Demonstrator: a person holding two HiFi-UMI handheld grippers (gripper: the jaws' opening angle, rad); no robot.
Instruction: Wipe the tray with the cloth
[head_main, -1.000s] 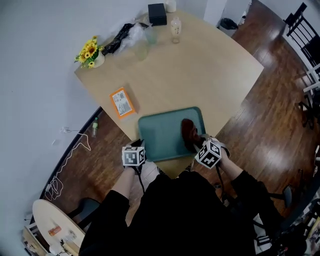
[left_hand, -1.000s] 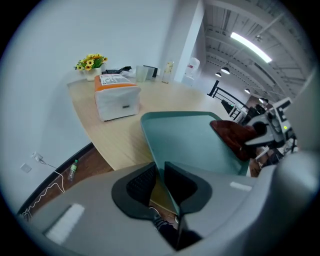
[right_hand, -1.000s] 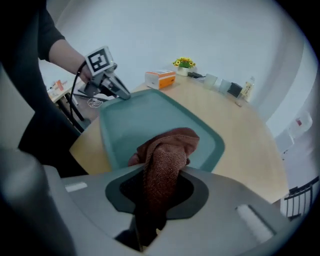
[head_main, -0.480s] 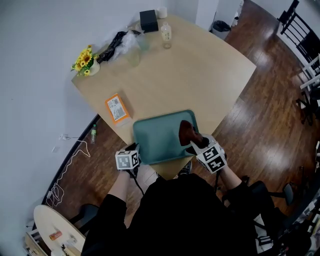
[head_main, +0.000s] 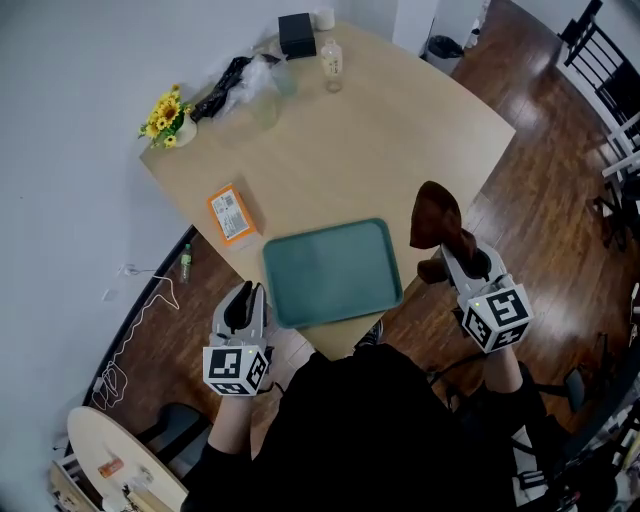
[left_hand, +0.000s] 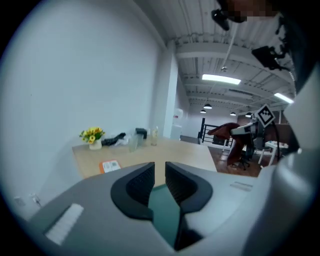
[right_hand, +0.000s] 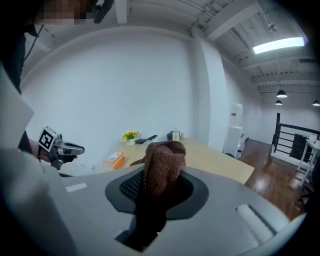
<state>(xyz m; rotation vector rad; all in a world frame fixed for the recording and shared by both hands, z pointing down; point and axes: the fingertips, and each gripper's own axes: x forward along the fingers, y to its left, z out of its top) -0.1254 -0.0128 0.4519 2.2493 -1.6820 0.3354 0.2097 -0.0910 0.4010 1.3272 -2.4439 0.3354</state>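
Observation:
The green tray (head_main: 333, 272) lies bare near the front edge of the wooden table (head_main: 400, 140). My right gripper (head_main: 452, 252) is raised to the right of the tray, over the table's edge, shut on the brown cloth (head_main: 434, 218). The cloth (right_hand: 162, 160) bunches up between its fingers and hangs down in the right gripper view. My left gripper (head_main: 246, 294) hovers off the tray's front left corner and touches nothing. Its jaws (left_hand: 159, 168) are opening, a narrow gap between them and nothing in it. A strip of tray (left_hand: 164, 205) shows through that gap.
An orange box (head_main: 229, 212) lies left of the tray. Yellow flowers (head_main: 163, 115), a black bag (head_main: 222, 82), a bottle (head_main: 332, 62) and a black box (head_main: 297, 35) line the table's far edge. Dark chairs (head_main: 610, 60) stand on the wood floor at right.
The right gripper lifted the cloth off the tray and swung it up and to the right. The left gripper pulled back from the tray's front left edge toward me.

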